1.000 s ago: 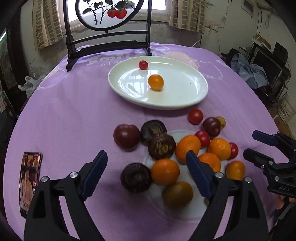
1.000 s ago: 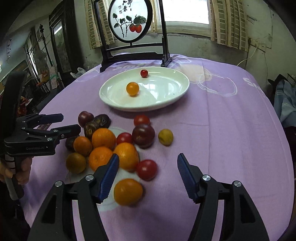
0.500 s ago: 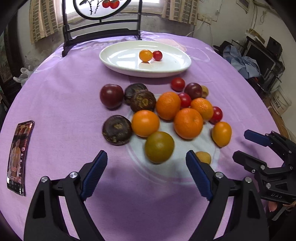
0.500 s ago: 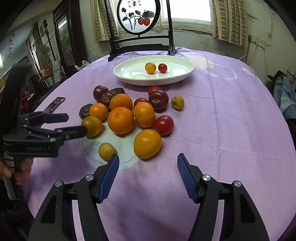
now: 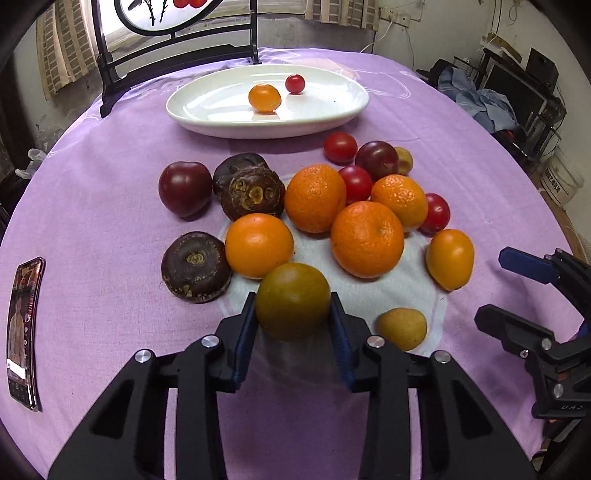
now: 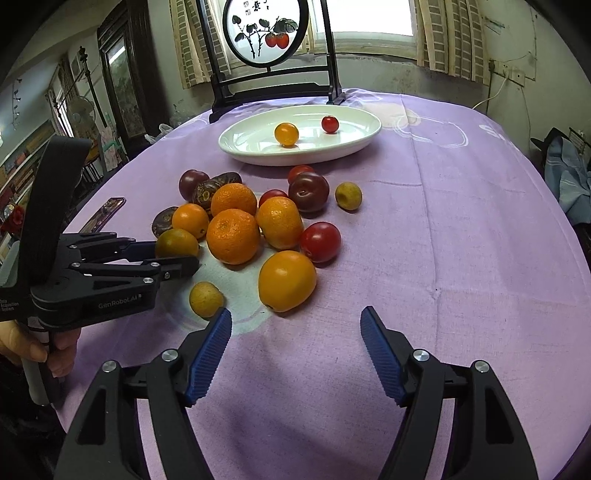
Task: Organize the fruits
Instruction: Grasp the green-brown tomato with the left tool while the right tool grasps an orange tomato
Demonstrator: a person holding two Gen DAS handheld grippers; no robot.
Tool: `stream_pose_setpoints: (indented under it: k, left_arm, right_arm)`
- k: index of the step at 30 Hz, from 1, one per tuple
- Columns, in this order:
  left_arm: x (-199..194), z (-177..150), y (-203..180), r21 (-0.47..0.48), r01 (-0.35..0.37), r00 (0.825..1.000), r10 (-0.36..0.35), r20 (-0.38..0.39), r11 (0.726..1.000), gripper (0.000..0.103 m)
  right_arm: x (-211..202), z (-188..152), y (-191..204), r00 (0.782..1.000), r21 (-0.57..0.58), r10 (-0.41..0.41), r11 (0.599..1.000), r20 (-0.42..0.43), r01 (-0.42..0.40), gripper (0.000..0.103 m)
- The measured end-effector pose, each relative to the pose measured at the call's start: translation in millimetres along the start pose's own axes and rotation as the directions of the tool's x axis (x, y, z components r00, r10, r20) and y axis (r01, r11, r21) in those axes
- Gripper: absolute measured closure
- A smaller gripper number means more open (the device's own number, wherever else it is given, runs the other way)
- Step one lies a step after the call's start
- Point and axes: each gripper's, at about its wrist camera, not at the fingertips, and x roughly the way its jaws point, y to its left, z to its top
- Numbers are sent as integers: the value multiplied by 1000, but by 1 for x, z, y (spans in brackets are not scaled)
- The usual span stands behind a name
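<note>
Purple-clothed bench (image 5: 424,110), listed from our side outward.

1. Left claw (image 5: 293,325): its jaws have just been closing and now press both sides of a green-orange fruit (image 5: 293,301), which sits on the pale patch of the cloth at the near edge of the pile. We hold this tool by hand (image 6: 22,347), seen at the left of the right view.
2. Right claw (image 6: 295,328): its jaws have just been opening; they stand apart over bare cloth with nothing between them. An orange oval fruit (image 6: 287,279) lies just beyond the tips.
3. Small yellow fruit (image 5: 402,328), just right of the gripped one; in the right view it lies close to that claw's left pad.
4. Phone (image 5: 22,332), flat, at the left bench edge.
5. Pile, mid-bench: mandarins (image 5: 366,239), touching one another; dark brown fruits (image 5: 195,266) on the left; dark red plums (image 5: 184,188); red tomatoes (image 5: 340,147) behind and to the right.
6. White plate (image 5: 207,114), beyond the pile, holding one small orange tomato (image 5: 264,98) and one cherry tomato (image 5: 295,84), slightly apart.
7. Round painted screen (image 6: 266,33) on a black stand, at the far edge before the window.
</note>
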Motion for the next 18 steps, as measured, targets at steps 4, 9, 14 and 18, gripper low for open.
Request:
stream_pose_setpoints:
  k: [4,9,14,18]
  left_arm:
    - [-5,-3,3,-1,22,1000,-22,4,1000,67]
    - [-18,-7,8,-6,27,999,-26,30,1000,67]
    - [-25,-11,11,-6,36,999,-35,36,999,67]
    - [-29,-10,13,5,42,999,-42,33,999,67]
  right_arm:
    - [11,4,2,999,-14,-39,999,-32,38,30]
    - [24,12,5,998,7,-13,1000,-61,13,42]
    - [39,19,11,997,26,-4,1000,-77,6,57]
    - [30,20,4,998,70,-24,997,-56,28,66]
